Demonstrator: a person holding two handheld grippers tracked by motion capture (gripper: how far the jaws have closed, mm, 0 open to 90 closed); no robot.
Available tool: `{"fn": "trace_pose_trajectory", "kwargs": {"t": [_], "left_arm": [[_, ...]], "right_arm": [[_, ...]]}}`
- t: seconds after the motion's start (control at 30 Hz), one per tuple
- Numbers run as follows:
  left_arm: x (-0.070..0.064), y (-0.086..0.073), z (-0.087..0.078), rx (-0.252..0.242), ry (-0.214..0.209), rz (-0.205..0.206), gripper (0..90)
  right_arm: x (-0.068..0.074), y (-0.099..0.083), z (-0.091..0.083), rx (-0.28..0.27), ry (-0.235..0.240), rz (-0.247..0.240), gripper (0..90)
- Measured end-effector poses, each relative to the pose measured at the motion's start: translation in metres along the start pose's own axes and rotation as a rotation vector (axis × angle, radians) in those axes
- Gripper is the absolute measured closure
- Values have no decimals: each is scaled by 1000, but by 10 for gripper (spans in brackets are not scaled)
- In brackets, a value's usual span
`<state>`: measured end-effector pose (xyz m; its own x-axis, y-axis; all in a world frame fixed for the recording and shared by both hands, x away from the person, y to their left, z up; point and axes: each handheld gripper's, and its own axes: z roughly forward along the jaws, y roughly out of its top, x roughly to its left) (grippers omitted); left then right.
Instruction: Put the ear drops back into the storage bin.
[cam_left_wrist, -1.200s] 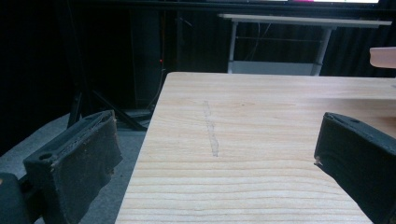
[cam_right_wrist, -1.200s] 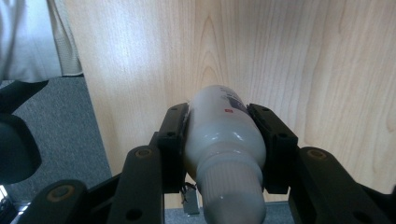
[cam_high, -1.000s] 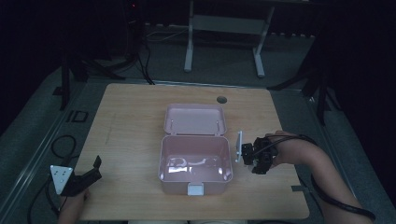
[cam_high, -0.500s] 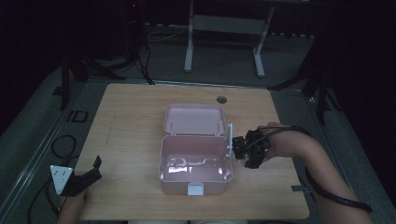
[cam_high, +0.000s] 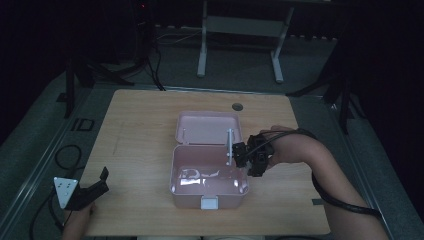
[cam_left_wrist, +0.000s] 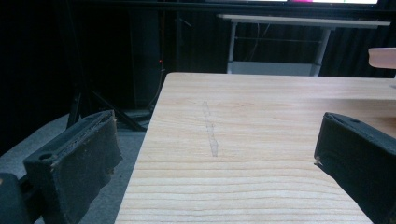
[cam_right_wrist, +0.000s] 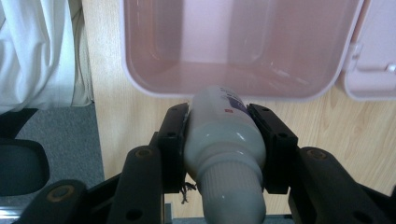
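A white plastic bottle (cam_right_wrist: 223, 140) is clamped by the right gripper (cam_right_wrist: 224, 135) near its ribbed cap, just before the open pink box (cam_right_wrist: 233, 51). It is probably light, smooth and slippery; the body should be held.

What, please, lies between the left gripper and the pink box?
Only bare tabletop: in the high view nothing stands between the left gripper and the box.

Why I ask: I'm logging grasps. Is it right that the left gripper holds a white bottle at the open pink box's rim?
Not quite: the right gripper holds the white bottle at the open pink box's rim, as the right gripper view shows. The left gripper is open over bare table.
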<state>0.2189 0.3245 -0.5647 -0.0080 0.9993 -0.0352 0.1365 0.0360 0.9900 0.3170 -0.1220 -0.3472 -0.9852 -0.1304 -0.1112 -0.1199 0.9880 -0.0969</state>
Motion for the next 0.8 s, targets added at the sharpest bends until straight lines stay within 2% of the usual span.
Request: {"fn": "trace_pose_trajectory", "kwargs": {"t": [0.17, 0.4, 0.7, 0.8], "left_arm": [[0, 0, 0, 1, -1, -1, 4], [1, 0, 0, 3, -4, 0, 4], [1, 0, 0, 2, -5, 0, 4], [1, 0, 0, 2, -4, -1, 4]], "right_arm": [[-1, 12, 0, 3, 5, -15, 596], [-4, 27, 3, -23, 24, -37, 596], [-9, 37, 38, 11, 64, -28, 596], [-11, 37, 50, 6, 82, -17, 596]]}}
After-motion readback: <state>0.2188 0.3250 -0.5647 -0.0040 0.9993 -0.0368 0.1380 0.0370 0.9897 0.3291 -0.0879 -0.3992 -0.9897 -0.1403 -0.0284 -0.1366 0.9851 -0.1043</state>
